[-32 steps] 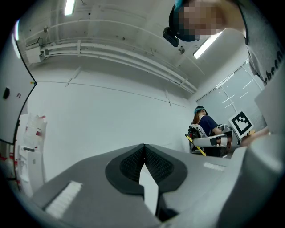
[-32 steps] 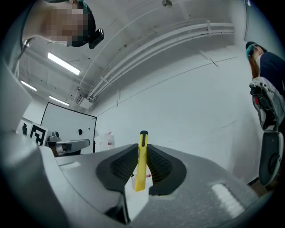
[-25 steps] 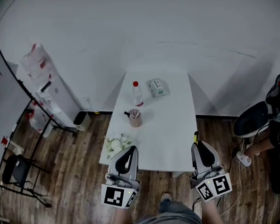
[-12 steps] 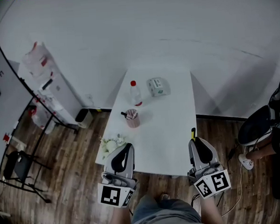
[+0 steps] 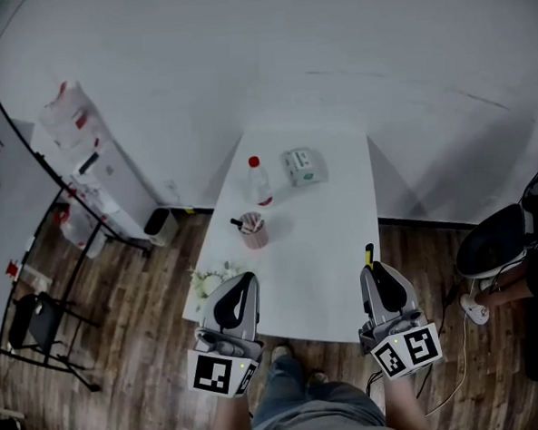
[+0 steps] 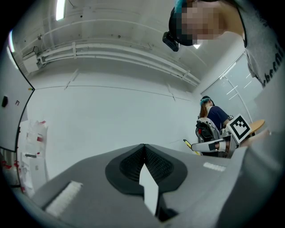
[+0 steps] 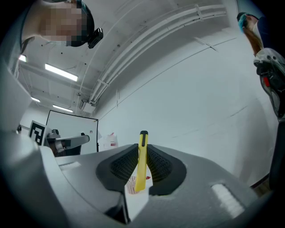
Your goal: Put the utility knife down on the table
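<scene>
A yellow utility knife [image 7: 141, 160] with a black tip is clamped between the jaws of my right gripper [image 7: 141, 153], standing upright and poking out past them. In the head view its tip [image 5: 370, 253] shows just ahead of the right gripper [image 5: 379, 280], near the right front corner of the white table [image 5: 330, 242]. My left gripper [image 5: 238, 298] hovers at the table's left front corner with its jaws shut and nothing between them; the left gripper view [image 6: 143, 156] shows the pads closed together.
On the table stand a pink pen cup [image 5: 253, 229], a clear bottle with a red cap [image 5: 259, 180] and a tissue pack [image 5: 303, 166]. White flowers [image 5: 213, 279] sit at the left front corner. A whiteboard [image 5: 8, 189] stands at left, a seated person [image 5: 535, 248] at right.
The view has shifted slightly as the person stepped closer to the table. Both grippers keep their hold and sit a little lower in frame; the knife stays clamped in the right one.
</scene>
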`<state>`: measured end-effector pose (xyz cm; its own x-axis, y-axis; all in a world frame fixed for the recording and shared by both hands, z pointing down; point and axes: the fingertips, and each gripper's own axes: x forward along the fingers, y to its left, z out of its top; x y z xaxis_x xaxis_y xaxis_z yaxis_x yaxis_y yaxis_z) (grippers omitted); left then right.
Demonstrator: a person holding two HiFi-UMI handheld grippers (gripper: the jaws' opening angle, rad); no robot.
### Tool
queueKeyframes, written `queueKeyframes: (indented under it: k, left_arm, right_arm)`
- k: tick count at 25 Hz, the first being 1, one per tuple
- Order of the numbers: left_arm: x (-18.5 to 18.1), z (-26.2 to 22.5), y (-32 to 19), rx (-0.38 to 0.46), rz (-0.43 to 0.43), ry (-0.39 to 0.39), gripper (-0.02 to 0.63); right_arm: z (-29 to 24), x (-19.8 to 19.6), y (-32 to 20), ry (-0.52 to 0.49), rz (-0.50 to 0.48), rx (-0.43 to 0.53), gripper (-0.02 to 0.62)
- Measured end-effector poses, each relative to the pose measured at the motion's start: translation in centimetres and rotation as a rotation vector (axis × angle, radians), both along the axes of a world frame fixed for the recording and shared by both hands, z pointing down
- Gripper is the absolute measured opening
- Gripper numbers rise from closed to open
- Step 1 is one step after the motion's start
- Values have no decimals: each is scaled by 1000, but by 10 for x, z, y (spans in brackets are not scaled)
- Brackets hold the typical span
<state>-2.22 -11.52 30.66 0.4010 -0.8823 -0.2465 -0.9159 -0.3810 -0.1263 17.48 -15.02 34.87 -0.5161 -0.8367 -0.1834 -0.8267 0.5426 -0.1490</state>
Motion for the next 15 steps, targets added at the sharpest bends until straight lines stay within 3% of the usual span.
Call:
queueKeyframes:
  k: [15]
  left_arm:
    - [-25,10,-57,-35,42,-11,15]
  right_arm:
    - [26,-27,-62,33,35,-96,61]
